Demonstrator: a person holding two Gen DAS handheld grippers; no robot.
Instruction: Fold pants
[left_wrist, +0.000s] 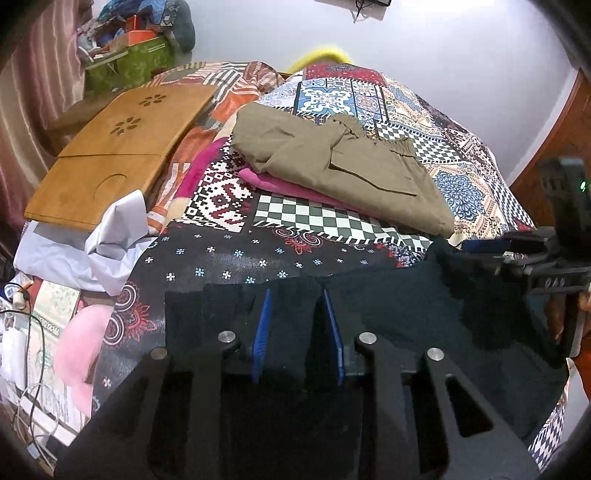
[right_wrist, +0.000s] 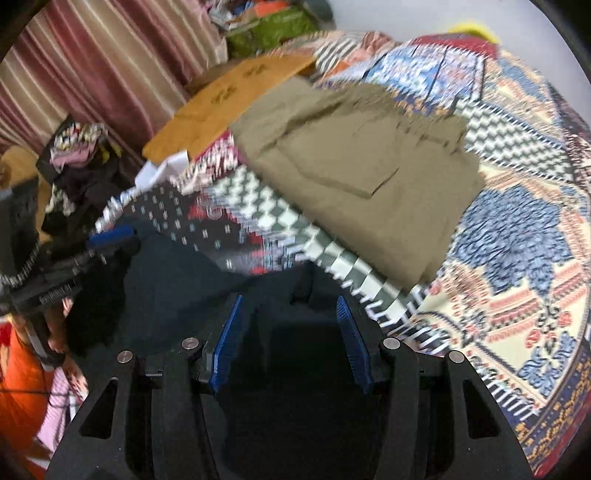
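Note:
Dark navy pants (left_wrist: 388, 306) lie spread across the near part of the patterned bed quilt (left_wrist: 229, 258). My left gripper (left_wrist: 298, 325) sits at their left end, its blue pads closed on a raised fold of the dark cloth. My right gripper (left_wrist: 487, 253) comes in from the right, and the pants' edge rises up into it. In the blurred right wrist view, the dark pants (right_wrist: 177, 280) fill the gap between the right gripper's (right_wrist: 290, 332) pads, while the left gripper (right_wrist: 114, 242) shows at the left.
Folded olive pants (left_wrist: 332, 162) rest on a pink garment (left_wrist: 280, 184) mid-bed. A wooden lap table (left_wrist: 110, 155) and crumpled white cloth (left_wrist: 110, 240) lie along the left side. Cables (left_wrist: 29, 369) and clutter lie beyond the bed's left edge. A person's orange clothing (right_wrist: 18, 387) shows beside the left gripper.

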